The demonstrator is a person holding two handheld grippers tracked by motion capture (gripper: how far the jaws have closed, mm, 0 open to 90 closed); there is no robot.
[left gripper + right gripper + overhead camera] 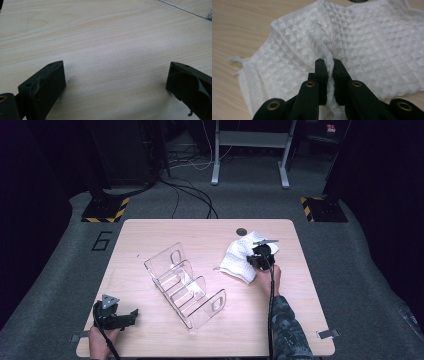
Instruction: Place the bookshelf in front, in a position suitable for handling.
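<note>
A white waffle-weave cloth (239, 258) lies crumpled on the right half of the wooden table (150, 232). My right gripper (258, 254) sits over the cloth's right side, shut on a pinched ridge of the fabric; in the right gripper view the fold of cloth (287, 47) is squeezed between the two black fingertips (321, 65). My left gripper (131, 315) rests near the table's front left corner. Its jaws stand wide apart in the left gripper view, with bare wood between the fingertips (53, 72).
A clear acrylic rack (186, 285) with several slots stands in the table's middle, between the two grippers. A dark round hole (242, 231) is in the tabletop behind the cloth. Beyond the table are cables and stand feet on grey floor.
</note>
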